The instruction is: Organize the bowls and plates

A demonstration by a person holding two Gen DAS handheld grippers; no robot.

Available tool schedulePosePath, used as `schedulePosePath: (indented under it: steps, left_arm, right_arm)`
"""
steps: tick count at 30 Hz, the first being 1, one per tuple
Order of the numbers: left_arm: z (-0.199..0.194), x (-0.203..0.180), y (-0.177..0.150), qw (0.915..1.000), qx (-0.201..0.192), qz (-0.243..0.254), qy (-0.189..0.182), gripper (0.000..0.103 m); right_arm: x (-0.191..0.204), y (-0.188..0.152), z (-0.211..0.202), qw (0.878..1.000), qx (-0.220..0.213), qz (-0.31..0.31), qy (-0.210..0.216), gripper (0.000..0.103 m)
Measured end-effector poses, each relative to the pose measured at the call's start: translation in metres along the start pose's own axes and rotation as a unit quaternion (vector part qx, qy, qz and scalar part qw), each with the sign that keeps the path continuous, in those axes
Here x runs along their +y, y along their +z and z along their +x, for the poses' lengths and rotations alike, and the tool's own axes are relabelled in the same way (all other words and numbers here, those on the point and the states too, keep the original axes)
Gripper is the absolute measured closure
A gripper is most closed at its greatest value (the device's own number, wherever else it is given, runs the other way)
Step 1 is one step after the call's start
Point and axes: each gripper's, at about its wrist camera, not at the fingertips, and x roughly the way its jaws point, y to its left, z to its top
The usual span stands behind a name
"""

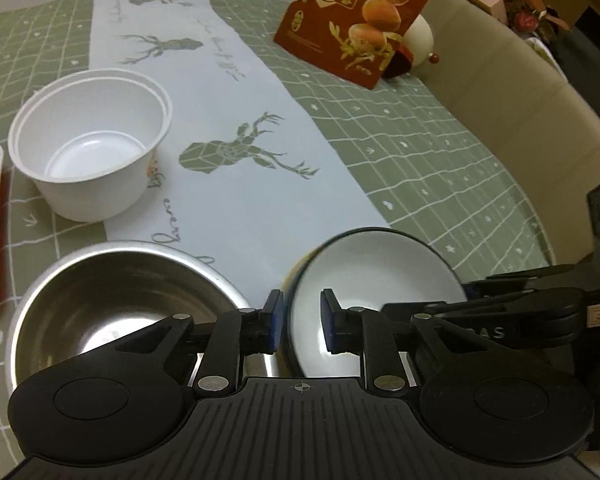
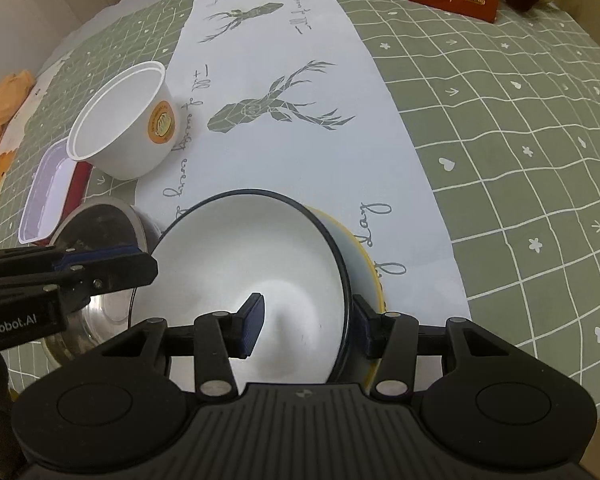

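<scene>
A white bowl with a dark blue rim (image 2: 252,264) sits tilted inside a yellow-rimmed bowl (image 2: 370,268) on the tablecloth. My right gripper (image 2: 310,326) is open, its fingers astride the dark rim, one inside and one outside. My left gripper (image 1: 300,322) is open, its fingers astride the same bowl's (image 1: 376,276) left rim, next to a steel bowl (image 1: 112,304). The steel bowl also shows in the right wrist view (image 2: 100,224). A white plastic bowl (image 1: 88,140) stands farther left; it also shows in the right wrist view (image 2: 120,120).
A red snack box (image 1: 356,12) and a white and red ornament (image 1: 418,40) stand at the far edge. A pale lidded container on a red base (image 2: 48,192) lies left of the bowls. A beige sofa (image 1: 520,92) borders the table on the right.
</scene>
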Motion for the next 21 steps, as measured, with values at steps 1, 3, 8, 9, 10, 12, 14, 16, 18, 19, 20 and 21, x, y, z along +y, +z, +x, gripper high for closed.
schedulePosePath:
  steps: [1,3,8,9,10,12,14,16,18,19,20,21]
  left_arm:
    - [0.002,-0.001,0.0,0.9999,-0.001,0.006,0.01,0.081]
    - [0.006,-0.005,0.0,0.9992,-0.004,0.023,0.033,0.081]
    - [0.021,-0.008,0.004,0.9991,0.018,0.034,0.019,0.081]
    - [0.024,-0.009,0.004,0.9989,0.02,0.037,0.022,0.081]
    - [0.028,-0.01,0.005,0.9986,0.021,0.04,0.028,0.081]
    - [0.034,-0.011,0.006,0.9983,0.022,0.042,0.035,0.078]
    - [0.038,-0.011,0.008,0.9984,0.025,0.042,0.029,0.078]
    - [0.043,-0.012,0.008,0.998,0.029,0.047,0.031,0.079]
    - [0.048,-0.014,0.008,0.9976,0.037,0.051,0.029,0.08]
    - [0.051,-0.014,0.008,0.9975,0.042,0.051,0.026,0.08]
    - [0.054,-0.013,0.008,0.9974,0.047,0.049,0.023,0.08]
    - [0.057,-0.013,0.008,0.9974,0.051,0.047,0.023,0.08]
  right_arm:
    - [0.0,0.0,0.0,1.0,0.0,-0.001,-0.001,0.055]
    - [0.001,-0.001,-0.001,1.0,-0.002,-0.005,-0.004,0.055]
    - [-0.001,-0.003,-0.006,1.0,-0.012,-0.004,-0.005,0.056]
    - [-0.001,-0.004,-0.007,1.0,-0.017,-0.006,-0.007,0.056]
    - [0.0,-0.006,-0.009,1.0,-0.023,-0.011,-0.01,0.056]
    - [0.001,-0.01,-0.016,0.998,-0.042,-0.028,-0.024,0.056]
    - [0.004,-0.016,-0.023,0.995,-0.069,-0.048,-0.047,0.055]
    - [0.001,-0.021,-0.03,0.994,-0.085,-0.054,-0.052,0.051]
    - [-0.007,-0.025,-0.033,0.995,-0.088,-0.038,-0.037,0.044]
    - [-0.011,-0.027,-0.033,0.995,-0.088,-0.027,-0.028,0.04]
    - [-0.016,-0.03,-0.031,0.996,-0.086,-0.013,-0.02,0.039]
    - [-0.021,-0.033,-0.026,0.997,-0.081,0.001,-0.013,0.039]
